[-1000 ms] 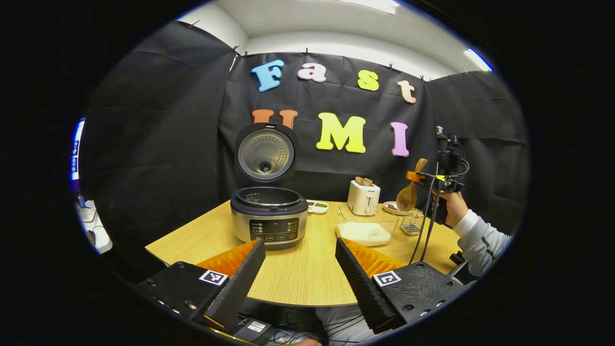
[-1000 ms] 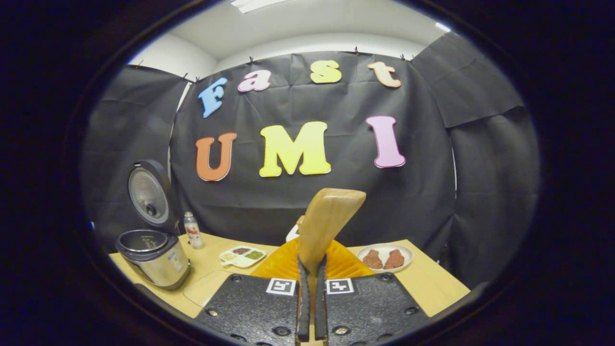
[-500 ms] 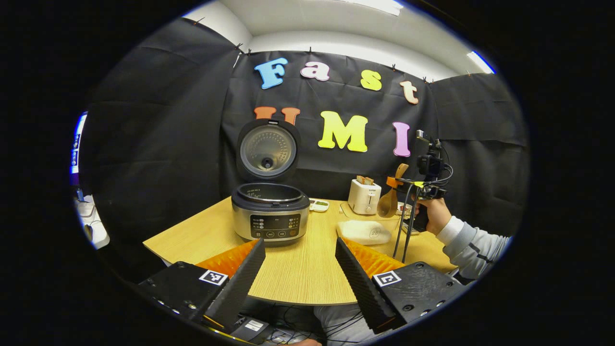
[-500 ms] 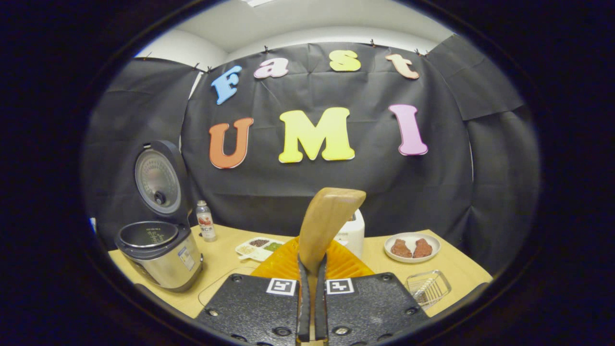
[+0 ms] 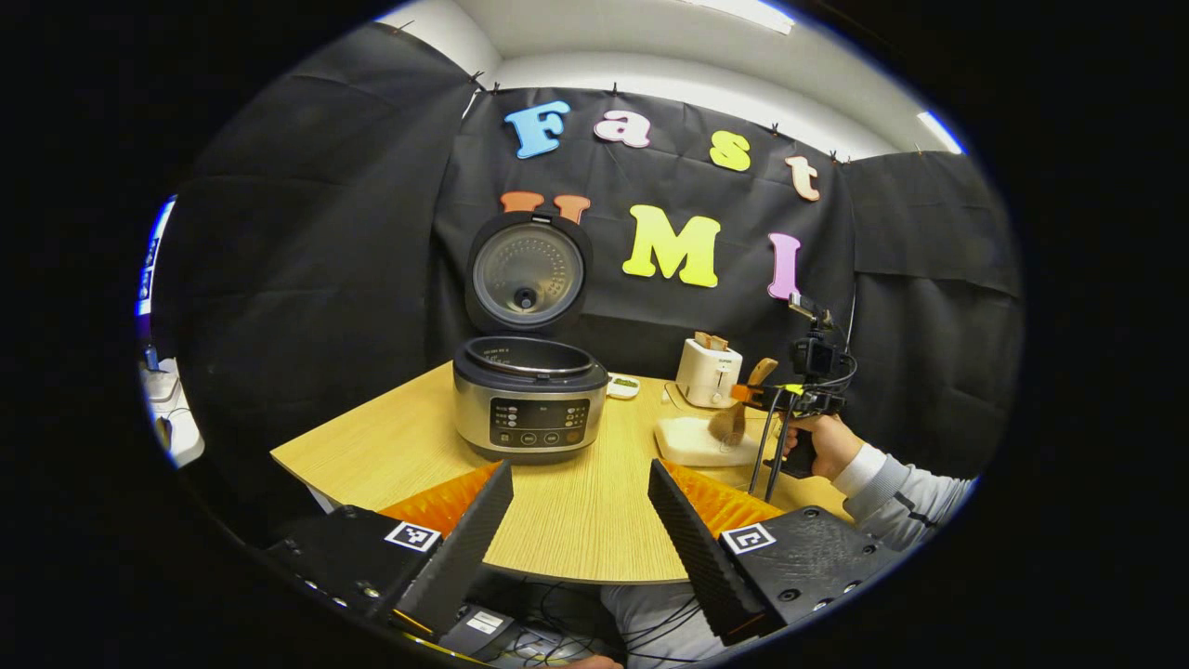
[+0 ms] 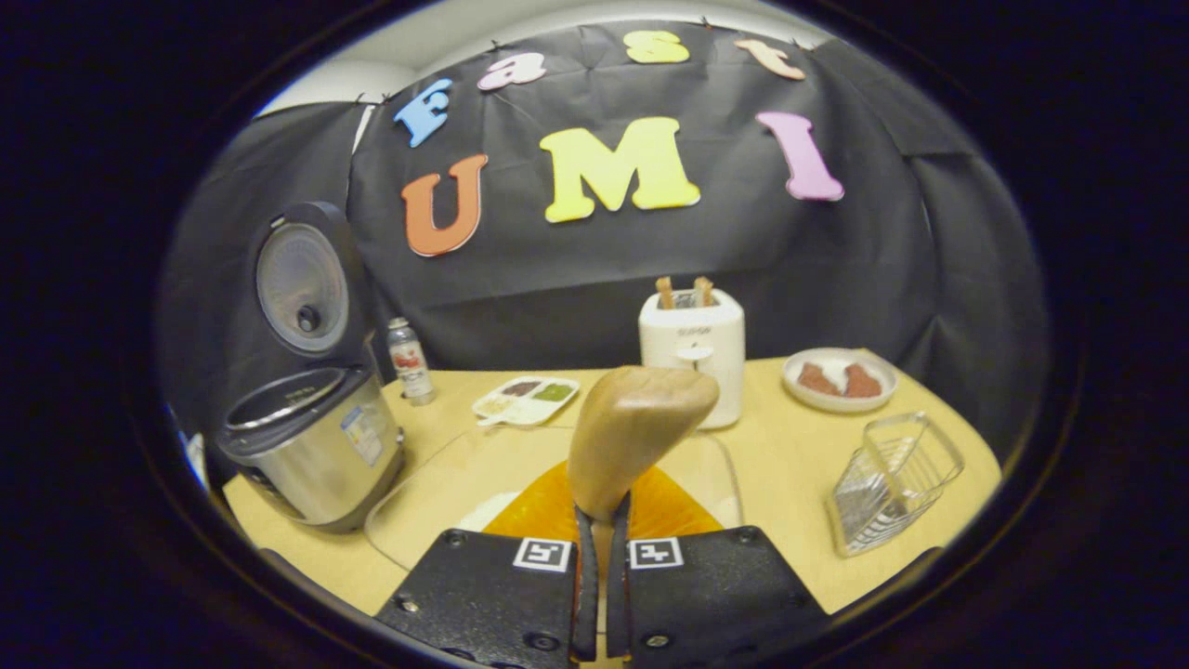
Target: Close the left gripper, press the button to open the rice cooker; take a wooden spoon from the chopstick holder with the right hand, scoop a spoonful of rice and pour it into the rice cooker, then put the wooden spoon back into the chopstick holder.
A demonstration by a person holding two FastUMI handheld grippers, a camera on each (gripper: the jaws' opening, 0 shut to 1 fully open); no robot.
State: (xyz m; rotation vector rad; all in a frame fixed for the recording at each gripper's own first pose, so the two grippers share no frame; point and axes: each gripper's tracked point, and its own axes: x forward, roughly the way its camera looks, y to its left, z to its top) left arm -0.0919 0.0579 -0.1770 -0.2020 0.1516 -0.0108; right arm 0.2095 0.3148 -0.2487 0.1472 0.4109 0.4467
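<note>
The rice cooker (image 5: 526, 410) (image 6: 313, 448) stands on the table with its lid (image 5: 528, 273) raised. My left gripper (image 5: 581, 470) hangs open in front of it, holding nothing. My right gripper (image 6: 599, 557) (image 5: 769, 398) is shut on the wooden spoon's handle (image 6: 636, 432). In the left gripper view the spoon (image 5: 730, 421) hangs bowl-down into the clear glass bowl of rice (image 5: 699, 442). The bowl's rim (image 6: 409, 483) lies just under the right gripper. The wire chopstick holder (image 6: 892, 478) sits to its right. The spoon's bowl is hidden in the right gripper view.
A white toaster (image 6: 692, 339) (image 5: 709, 372) stands behind the rice bowl. A plate of meat (image 6: 839, 379), a seasoning tray (image 6: 525, 400) and a small bottle (image 6: 407, 358) sit along the back. A person's hand (image 5: 817, 446) holds the right gripper.
The right gripper has come down and to the left with the spoon, from above the chopstick holder to the rice bowl, and tilted down. The left gripper stays open.
</note>
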